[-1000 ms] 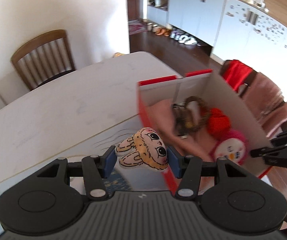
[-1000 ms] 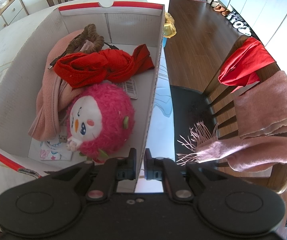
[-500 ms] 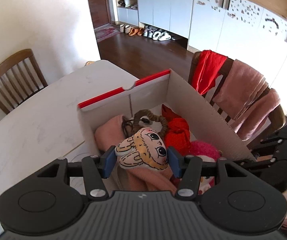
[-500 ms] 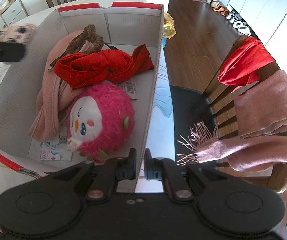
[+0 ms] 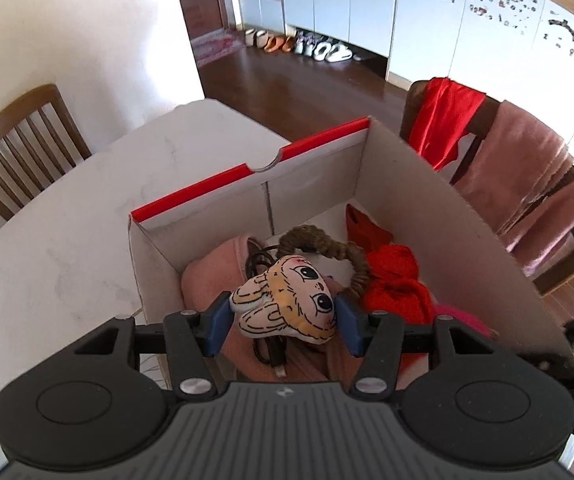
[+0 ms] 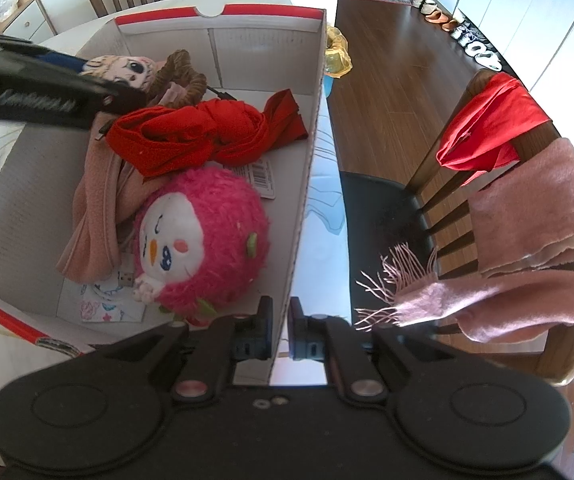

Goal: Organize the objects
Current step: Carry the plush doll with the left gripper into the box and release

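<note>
My left gripper (image 5: pixel 283 316) is shut on a small plush doll head (image 5: pixel 287 304) with a drawn cartoon face, and holds it above the inside of the red-rimmed cardboard box (image 5: pixel 247 168). In the right wrist view the doll head (image 6: pixel 121 68) hangs over the box's far left corner. Inside the box lie a round pink plush toy (image 6: pixel 207 236), a knotted red cloth (image 6: pixel 207 132), a pink cloth (image 6: pixel 95 208) and a brown braided ring (image 6: pixel 183 76). My right gripper (image 6: pixel 281 326) is shut on the box's right wall (image 6: pixel 307 184) at its near end.
The box stands on a white table (image 5: pixel 67 220). A wooden chair (image 6: pixel 467 208) draped with red and pink cloths stands right of the box. Another wooden chair (image 5: pixel 19 148) is behind the table. A yellow object (image 6: pixel 337 58) sits past the box's far right corner.
My left gripper has carried the doll head from beside the box, over its wall, and down over the inside. The right gripper has not moved.
</note>
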Demonstrator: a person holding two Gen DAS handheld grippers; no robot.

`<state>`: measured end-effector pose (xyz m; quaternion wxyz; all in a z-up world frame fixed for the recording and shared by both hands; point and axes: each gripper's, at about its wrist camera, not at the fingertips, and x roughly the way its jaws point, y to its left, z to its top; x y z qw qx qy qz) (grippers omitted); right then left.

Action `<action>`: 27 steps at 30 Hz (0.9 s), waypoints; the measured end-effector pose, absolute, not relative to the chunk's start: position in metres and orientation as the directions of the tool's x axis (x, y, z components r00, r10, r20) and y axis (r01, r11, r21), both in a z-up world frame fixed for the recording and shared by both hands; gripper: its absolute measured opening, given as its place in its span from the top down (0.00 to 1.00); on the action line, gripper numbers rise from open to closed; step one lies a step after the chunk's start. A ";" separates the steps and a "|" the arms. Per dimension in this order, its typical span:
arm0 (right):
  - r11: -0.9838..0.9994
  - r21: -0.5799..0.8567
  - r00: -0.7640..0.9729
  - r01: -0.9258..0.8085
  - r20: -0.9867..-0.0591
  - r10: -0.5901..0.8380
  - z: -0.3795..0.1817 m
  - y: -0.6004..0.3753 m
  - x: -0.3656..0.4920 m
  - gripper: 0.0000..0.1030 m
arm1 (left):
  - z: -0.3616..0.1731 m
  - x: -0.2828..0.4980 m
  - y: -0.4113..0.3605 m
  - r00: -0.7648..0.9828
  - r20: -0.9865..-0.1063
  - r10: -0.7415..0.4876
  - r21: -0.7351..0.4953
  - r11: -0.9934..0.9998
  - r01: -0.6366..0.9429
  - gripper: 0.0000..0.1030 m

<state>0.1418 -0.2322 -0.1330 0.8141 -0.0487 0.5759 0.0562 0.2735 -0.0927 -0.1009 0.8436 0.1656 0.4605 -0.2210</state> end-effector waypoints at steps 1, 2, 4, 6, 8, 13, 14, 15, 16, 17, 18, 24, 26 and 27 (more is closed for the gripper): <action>0.989 -0.014 0.330 -0.146 -0.943 0.036 -0.133 -0.232 0.142 0.94 | -0.104 0.277 -0.093 0.469 -0.857 -0.216 0.072 0.849 0.523 0.48; 0.989 -0.014 0.331 -0.146 -0.943 0.036 -0.133 -0.232 0.142 0.94 | -0.106 0.280 -0.092 0.456 -0.863 -0.217 0.062 0.851 0.522 0.48; 0.989 -0.014 0.331 -0.147 -0.943 0.036 -0.133 -0.232 0.142 0.93 | -0.112 0.285 -0.093 0.433 -0.874 -0.219 0.046 0.852 0.522 0.47; 0.989 -0.012 0.330 -0.145 -0.943 0.037 -0.133 -0.232 0.142 0.94 | -0.115 0.286 -0.094 0.428 -0.878 -0.213 0.048 0.851 0.524 0.47; 0.989 -0.011 0.330 -0.145 -0.943 0.038 -0.133 -0.231 0.142 0.94 | -0.116 0.287 -0.095 0.425 -0.881 -0.209 0.054 0.848 0.527 0.46; 0.989 -0.010 0.330 -0.145 -0.943 0.038 -0.133 -0.232 0.142 0.94 | -0.117 0.286 -0.094 0.425 -0.880 -0.211 0.053 0.847 0.530 0.41; 0.990 -0.010 0.330 -0.144 -0.943 0.039 -0.133 -0.232 0.142 0.94 | -0.116 0.286 -0.094 0.427 -0.880 -0.208 0.055 0.848 0.527 0.36; 0.989 -0.010 0.330 -0.144 -0.943 0.038 -0.133 -0.232 0.142 0.94 | -0.116 0.285 -0.093 0.432 -0.878 -0.206 0.058 0.850 0.524 0.32; 0.989 -0.010 0.330 -0.144 -0.943 0.038 -0.133 -0.231 0.142 0.94 | -0.114 0.284 -0.091 0.435 -0.877 -0.205 0.060 0.852 0.521 0.31; 0.989 -0.011 0.330 -0.145 -0.943 0.038 -0.133 -0.232 0.141 0.93 | -0.113 0.284 -0.089 0.436 -0.876 -0.206 0.058 0.853 0.518 0.31; 0.989 -0.011 0.330 -0.144 -0.943 0.038 -0.133 -0.231 0.142 0.93 | -0.112 0.283 -0.087 0.433 -0.877 -0.209 0.051 0.855 0.516 0.30; 0.989 -0.011 0.330 -0.144 -0.943 0.038 -0.132 -0.231 0.142 0.93 | -0.096 0.271 -0.073 0.429 -0.869 -0.248 0.013 0.855 0.519 0.30; 0.989 -0.012 0.330 -0.146 -0.943 0.037 -0.132 -0.231 0.142 0.93 | -0.089 0.265 -0.067 0.432 -0.862 -0.266 -0.002 0.854 0.521 0.30; 0.989 -0.012 0.331 -0.146 -0.943 0.037 -0.133 -0.231 0.141 0.93 | -0.084 0.262 -0.063 0.434 -0.857 -0.278 -0.013 0.853 0.521 0.30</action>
